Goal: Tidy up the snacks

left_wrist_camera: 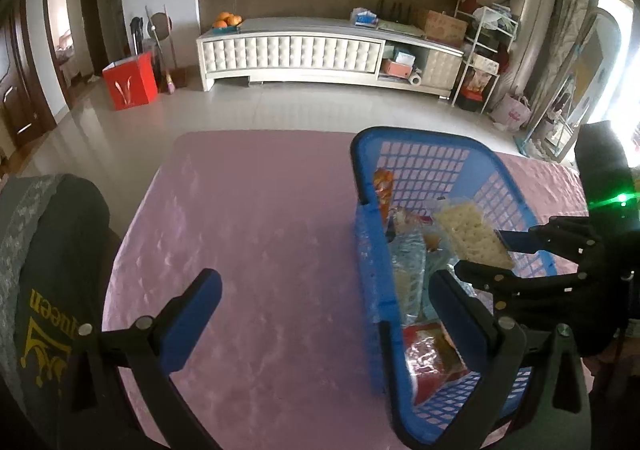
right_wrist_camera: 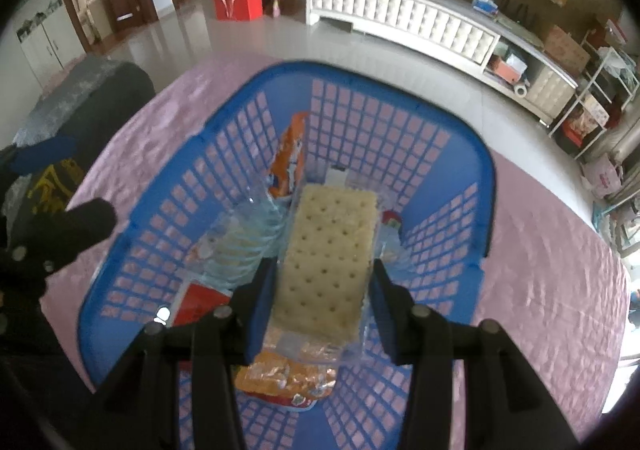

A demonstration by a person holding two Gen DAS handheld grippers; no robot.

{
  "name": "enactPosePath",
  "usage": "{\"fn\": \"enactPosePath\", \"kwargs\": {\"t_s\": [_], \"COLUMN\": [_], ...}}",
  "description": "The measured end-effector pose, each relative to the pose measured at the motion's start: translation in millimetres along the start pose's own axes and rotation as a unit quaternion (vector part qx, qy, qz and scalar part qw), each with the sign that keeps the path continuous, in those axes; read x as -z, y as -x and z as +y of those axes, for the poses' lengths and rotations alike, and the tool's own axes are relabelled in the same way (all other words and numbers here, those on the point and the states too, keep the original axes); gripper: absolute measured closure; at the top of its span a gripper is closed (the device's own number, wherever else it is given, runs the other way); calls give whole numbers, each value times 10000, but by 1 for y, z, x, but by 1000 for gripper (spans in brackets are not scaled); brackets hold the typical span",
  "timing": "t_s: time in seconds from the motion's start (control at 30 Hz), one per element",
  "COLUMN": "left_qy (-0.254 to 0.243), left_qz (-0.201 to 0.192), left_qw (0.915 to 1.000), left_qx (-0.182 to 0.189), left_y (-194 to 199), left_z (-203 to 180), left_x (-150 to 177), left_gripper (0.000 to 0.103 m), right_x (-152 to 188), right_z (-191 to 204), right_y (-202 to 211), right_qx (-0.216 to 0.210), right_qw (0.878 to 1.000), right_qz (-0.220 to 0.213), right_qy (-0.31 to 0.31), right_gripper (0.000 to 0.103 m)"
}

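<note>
A blue plastic basket [right_wrist_camera: 488,185] stands on the pink table and holds several snack packets. Among them are an orange packet [right_wrist_camera: 290,153], a red one [right_wrist_camera: 200,302] and a clear pack of crackers [right_wrist_camera: 240,242]. My right gripper [right_wrist_camera: 322,290] is shut on a clear-wrapped cracker pack [right_wrist_camera: 328,250], held over the inside of the basket and pointing steeply down. The left wrist view shows the same cracker pack [left_wrist_camera: 476,238] in the right gripper [left_wrist_camera: 486,256] above the basket [left_wrist_camera: 416,137]. My left gripper [left_wrist_camera: 328,302] is open and straddles the basket's left wall, holding nothing.
The pink tablecloth [left_wrist_camera: 248,209] stretches bare to the left of the basket. A dark cushion with yellow lettering [left_wrist_camera: 48,290] sits at the table's left edge. Across the tiled floor are a white cabinet [left_wrist_camera: 288,49] and a red box [left_wrist_camera: 130,81].
</note>
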State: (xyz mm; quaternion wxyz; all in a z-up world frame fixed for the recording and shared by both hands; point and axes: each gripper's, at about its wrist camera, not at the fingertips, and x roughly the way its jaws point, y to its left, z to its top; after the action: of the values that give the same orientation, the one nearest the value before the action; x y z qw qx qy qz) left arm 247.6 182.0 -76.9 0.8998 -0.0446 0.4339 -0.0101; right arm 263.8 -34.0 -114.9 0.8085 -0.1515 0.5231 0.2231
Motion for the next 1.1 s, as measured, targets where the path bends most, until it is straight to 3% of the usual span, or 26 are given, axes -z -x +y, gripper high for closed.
{"fn": "enactPosePath", "kwargs": {"t_s": [0.1,0.2,0.27,0.33,0.5,0.73,0.97,1.1], "left_qy": [77,114,99,88,15,4,-132,-219], "left_qz": [18,42,40,17,-240,-657,-1316,-1632], "left_qw": [10000,9999,9999,10000,9997,9977,9911,9862], "left_qx": [6,5,-14,0,86,139,165,179], "left_y": [-1,1,4,8,30,74,144,181], "left_z": [6,10,9,7,-6,-38,-79,-100], "left_x": [3,6,9,11,15,28,45,61], "left_gripper": [1,1,1,1,1,1,1,1], "right_x": [0,2,3,6,20,51,106,139], "right_z": [2,9,8,6,-6,-19,-18,-16], "right_y": [-7,-11,-3,8,49,117,195,234], "right_qx": [-124,56,222,104,-142,-123,415,886], "right_qw": [9998,9995,9995,9998,9979,9894,9730,9566], "right_qz": [135,232,81,-54,-550,-1320,-2176,-2650], "right_qy": [-23,209,212,131,-297,-596,-650,-828], "right_gripper": [52,45,32,22,21,21,20,12]}}
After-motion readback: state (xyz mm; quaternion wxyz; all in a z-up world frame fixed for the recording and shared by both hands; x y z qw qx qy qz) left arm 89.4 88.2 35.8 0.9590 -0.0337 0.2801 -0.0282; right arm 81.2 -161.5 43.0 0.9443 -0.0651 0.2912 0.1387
